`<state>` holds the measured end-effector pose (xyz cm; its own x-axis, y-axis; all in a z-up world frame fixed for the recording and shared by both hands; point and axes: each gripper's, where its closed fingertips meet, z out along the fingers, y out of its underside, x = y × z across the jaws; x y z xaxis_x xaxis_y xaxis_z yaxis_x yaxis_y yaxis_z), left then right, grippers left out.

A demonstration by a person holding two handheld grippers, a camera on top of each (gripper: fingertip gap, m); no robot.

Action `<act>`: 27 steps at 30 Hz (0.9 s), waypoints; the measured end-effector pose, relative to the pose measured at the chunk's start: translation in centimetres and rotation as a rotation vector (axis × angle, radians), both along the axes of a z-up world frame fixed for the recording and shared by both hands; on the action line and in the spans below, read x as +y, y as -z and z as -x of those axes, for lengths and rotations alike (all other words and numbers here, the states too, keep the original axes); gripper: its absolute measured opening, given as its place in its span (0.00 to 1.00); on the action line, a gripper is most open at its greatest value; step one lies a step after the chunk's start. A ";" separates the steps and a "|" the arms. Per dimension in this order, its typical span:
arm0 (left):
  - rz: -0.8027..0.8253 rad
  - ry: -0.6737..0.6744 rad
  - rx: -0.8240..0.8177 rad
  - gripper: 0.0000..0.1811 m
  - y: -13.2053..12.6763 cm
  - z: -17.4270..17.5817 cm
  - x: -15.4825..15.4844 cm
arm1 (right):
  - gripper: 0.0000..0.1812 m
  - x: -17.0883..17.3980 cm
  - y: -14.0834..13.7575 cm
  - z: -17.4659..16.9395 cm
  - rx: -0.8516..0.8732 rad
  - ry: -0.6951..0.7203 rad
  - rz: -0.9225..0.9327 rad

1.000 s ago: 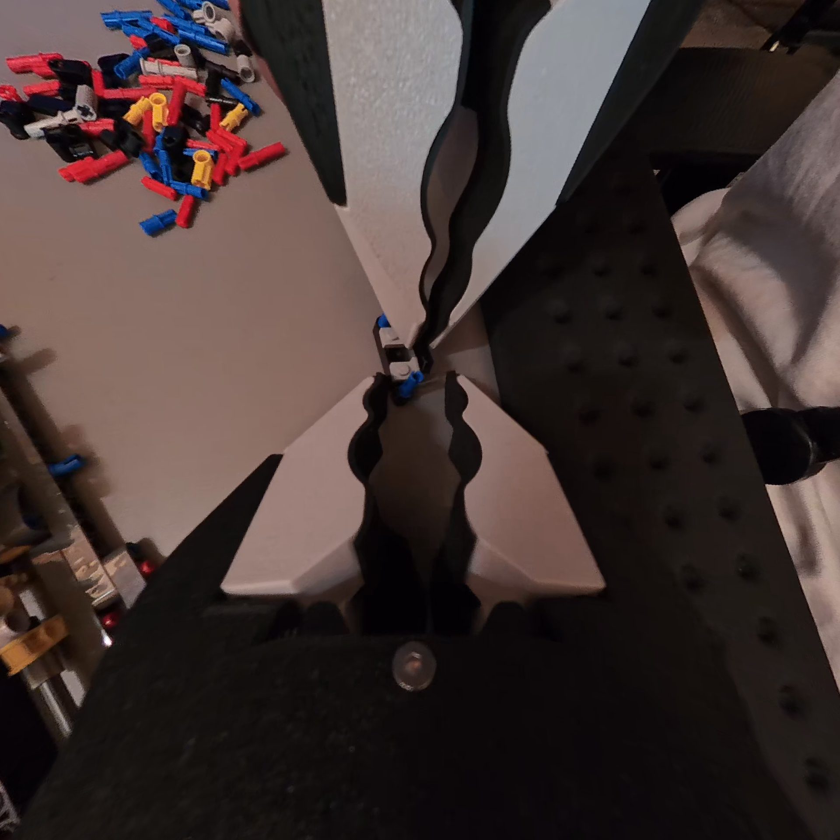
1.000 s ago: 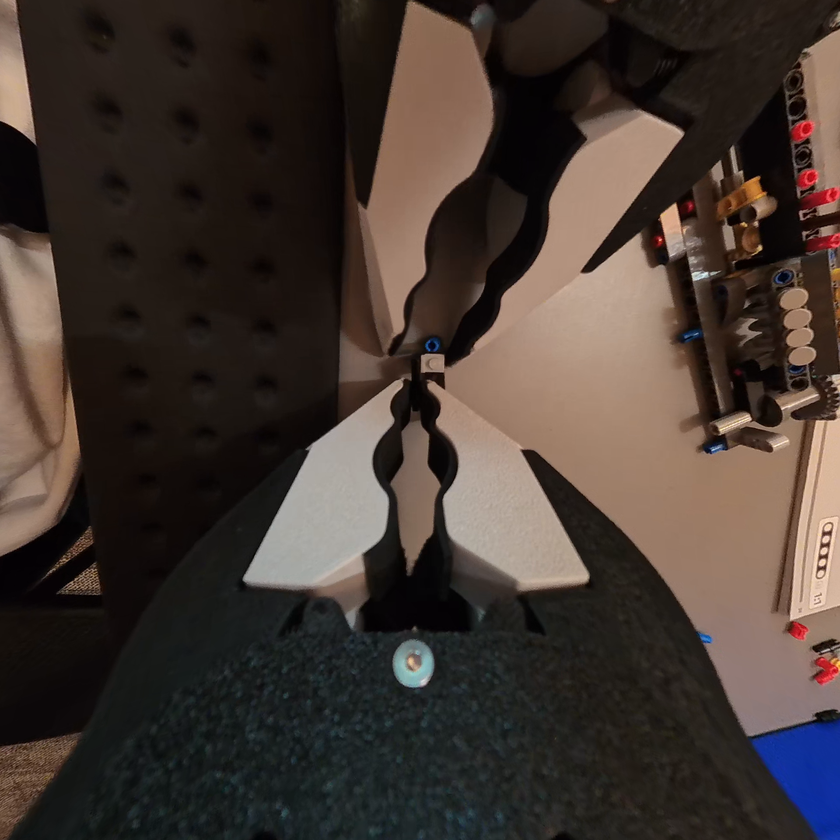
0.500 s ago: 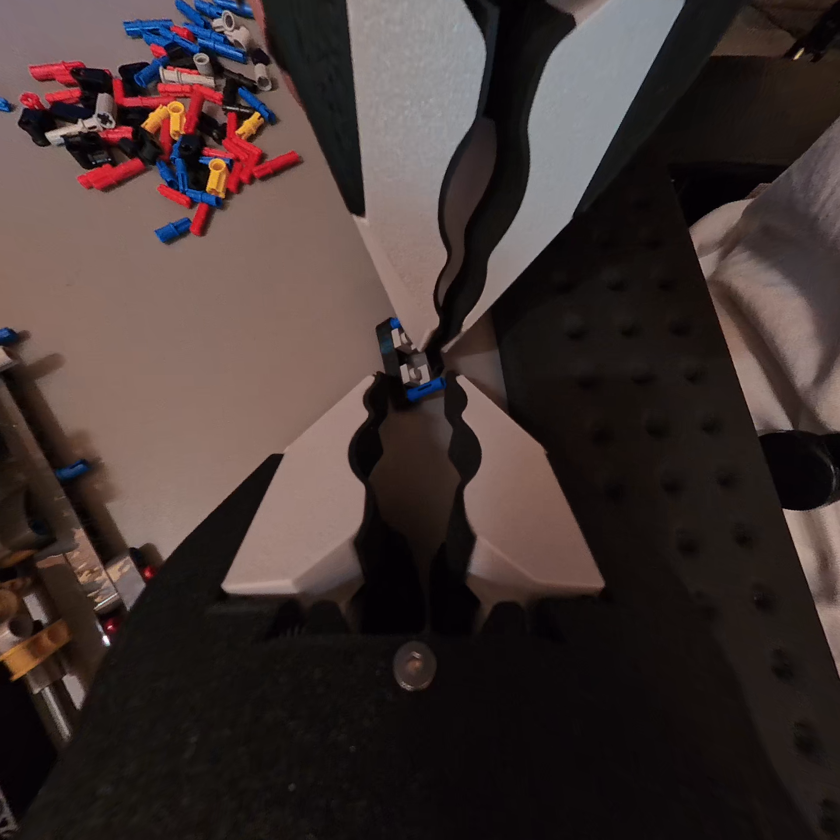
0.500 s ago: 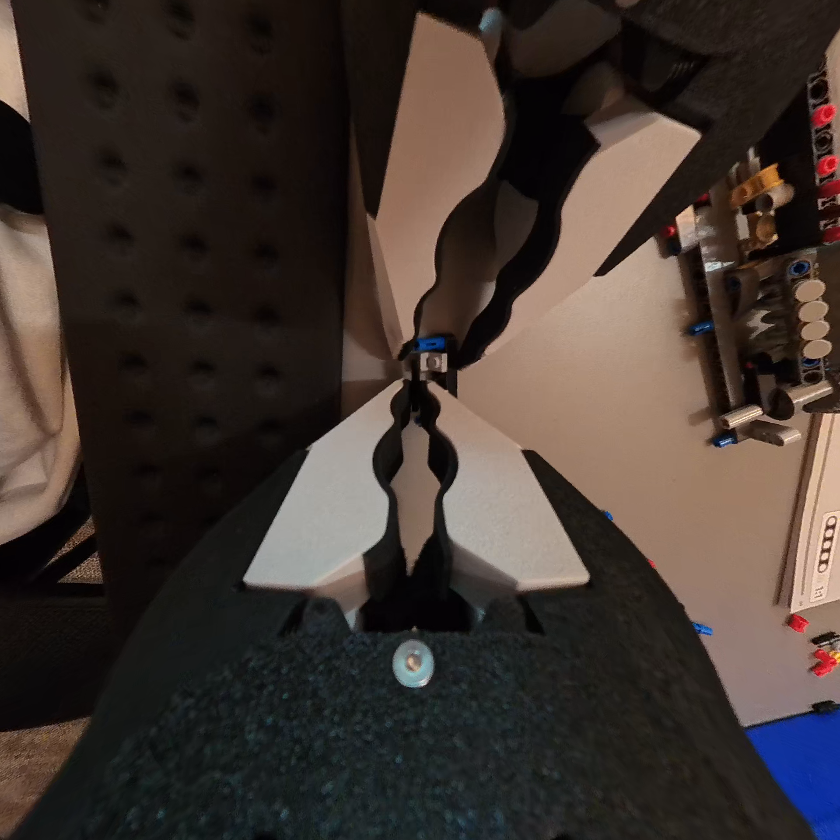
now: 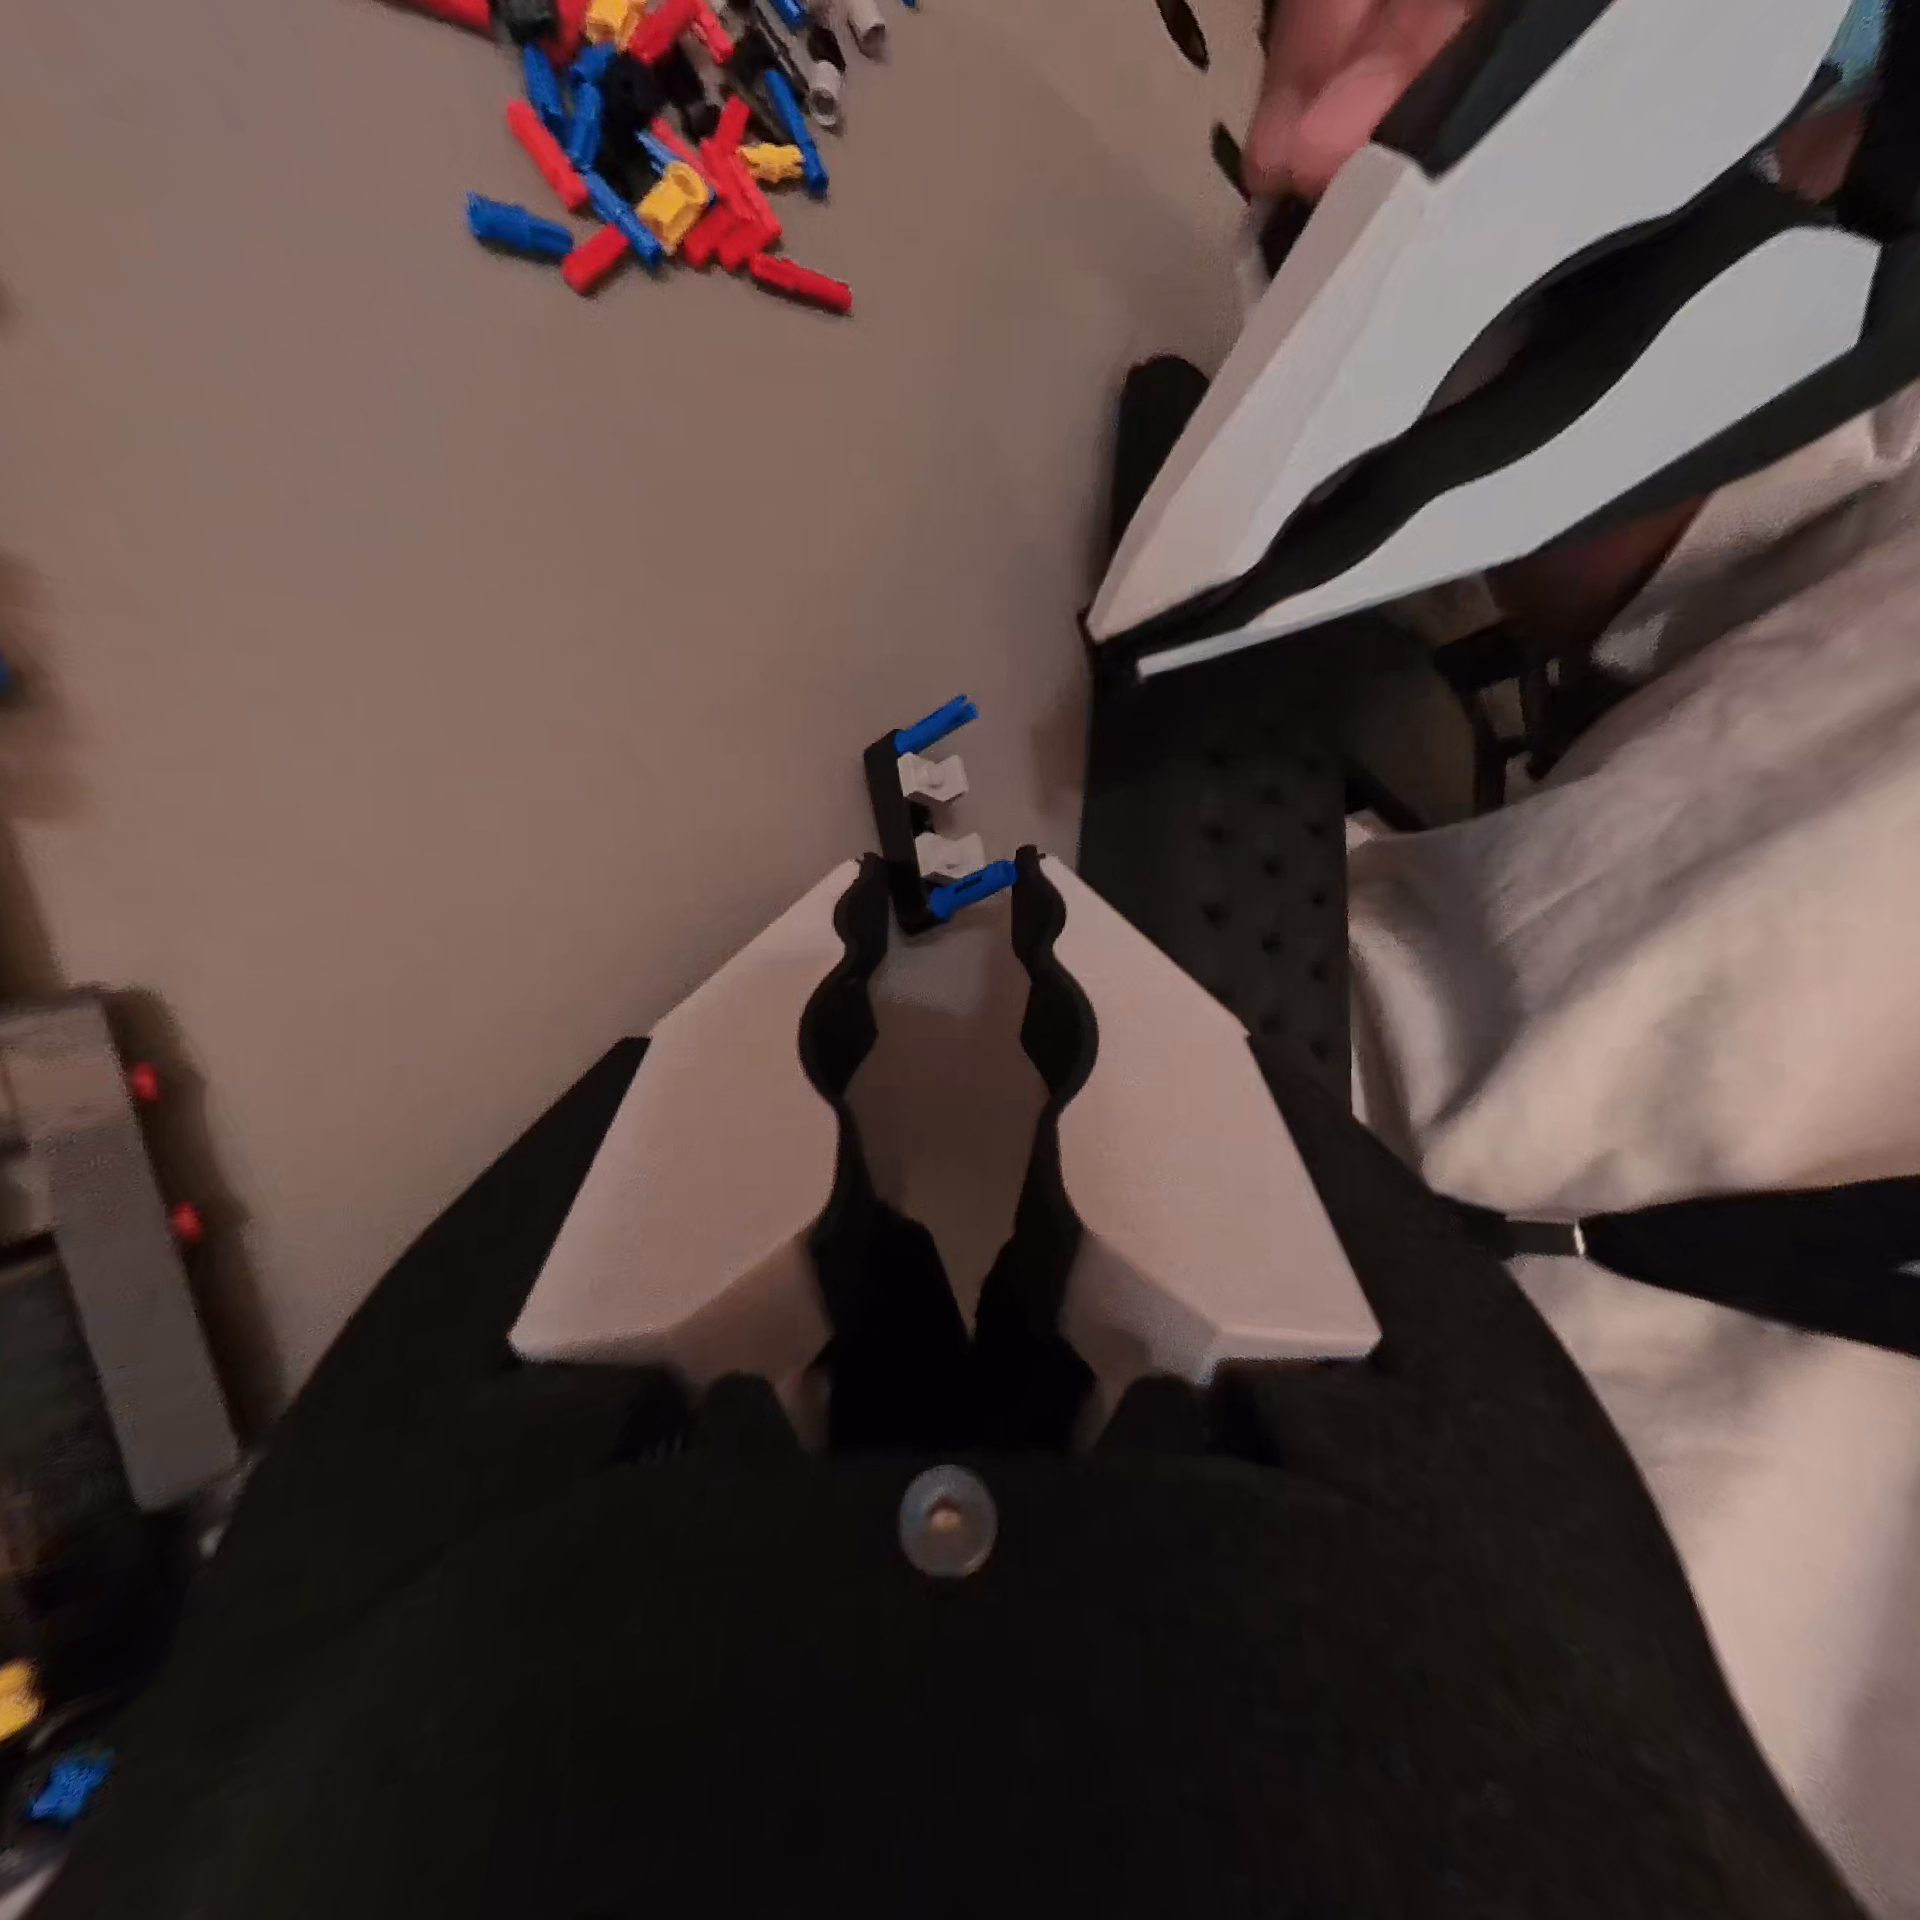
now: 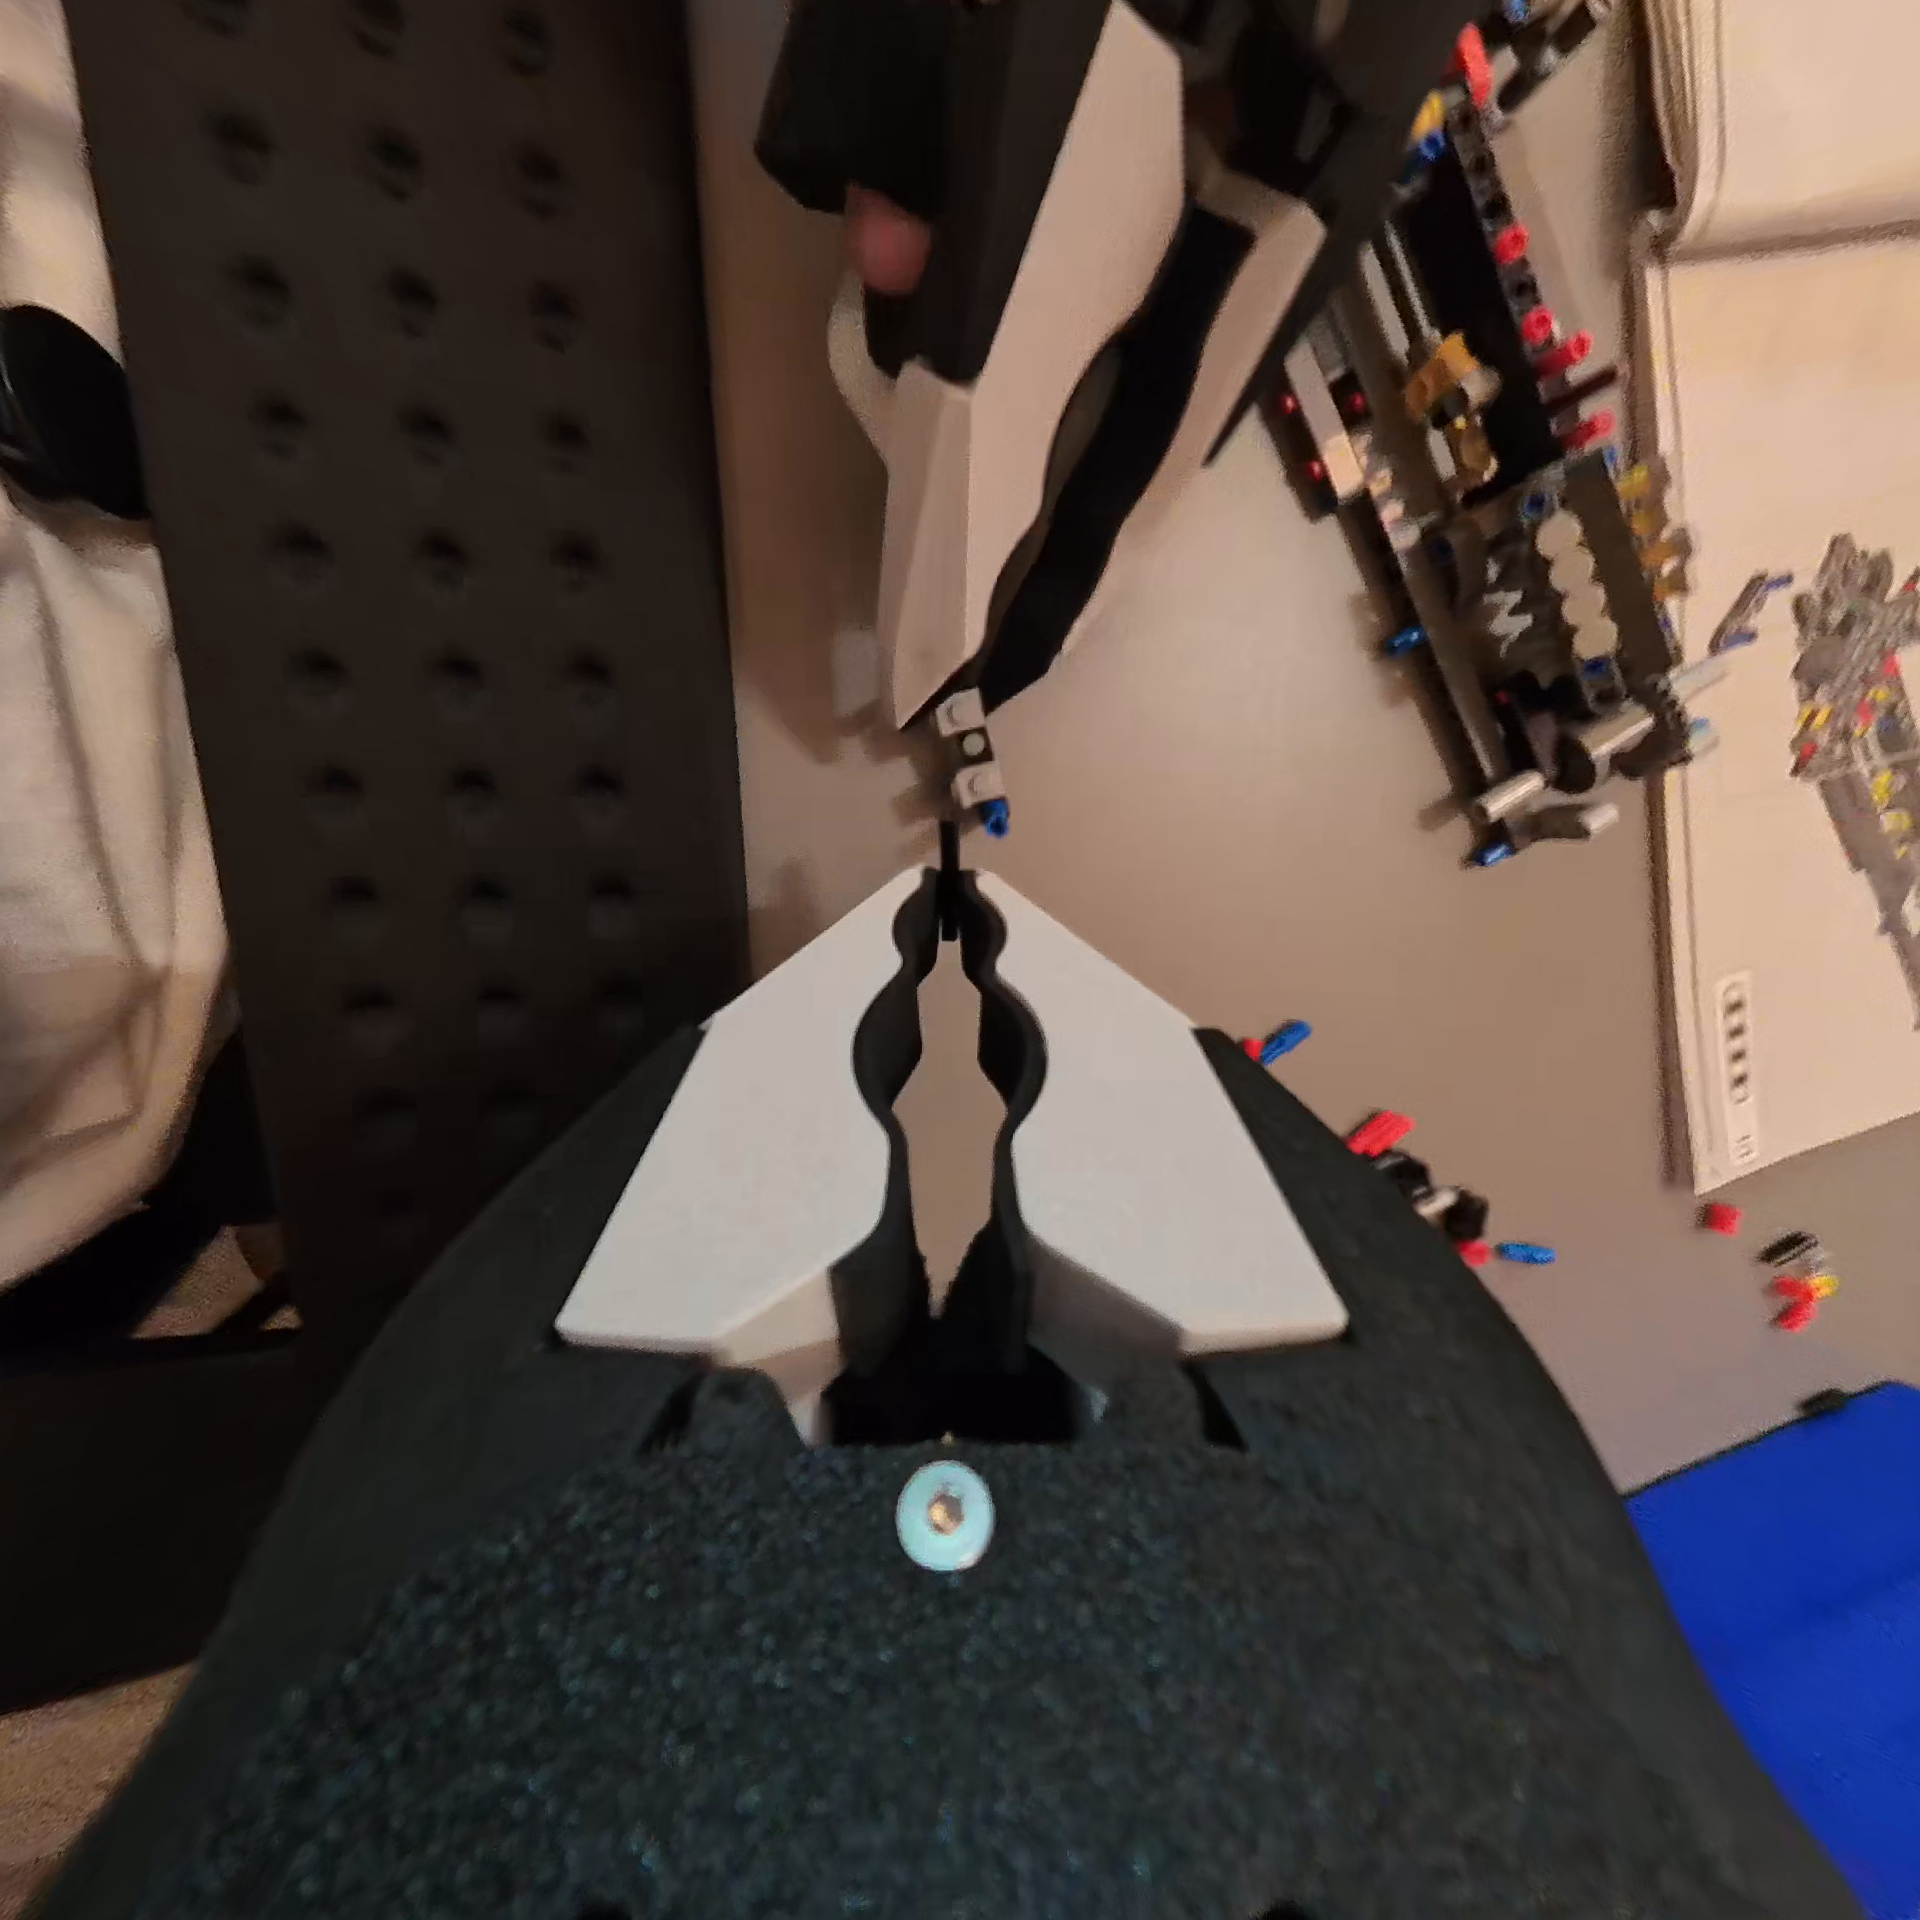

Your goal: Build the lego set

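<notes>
My left gripper is shut on the lower end of a small lego assembly, a short black beam with two grey connectors and two blue pins. The assembly stands up from the fingertips above the tan table. In the right wrist view the left gripper comes down from the top with the assembly at its tip. My right gripper is shut on a thin black lego piece that points at the assembly's end. In the left wrist view the right gripper is up and to the right, apart from the assembly.
A pile of red, blue, yellow and black pins lies at the far side. The partly built model, an instruction sheet and loose pieces lie on the right. A black perforated panel and a blue mat border the table. The grippers' ends are close to 5 cm from one another.
The two grippers have drawn apart. The assembly stays with my left gripper and now shows in full; my right gripper has pulled back with the thin black piece.
</notes>
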<state>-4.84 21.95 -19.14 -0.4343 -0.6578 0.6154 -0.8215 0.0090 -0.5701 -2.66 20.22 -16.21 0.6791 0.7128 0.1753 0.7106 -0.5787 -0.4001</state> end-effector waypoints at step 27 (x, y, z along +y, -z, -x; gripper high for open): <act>0.648 0.072 -0.056 0.11 -9.5 1.8 0.4 | 0.14 2.4 -6.4 2.5 0.924 0.181 -0.304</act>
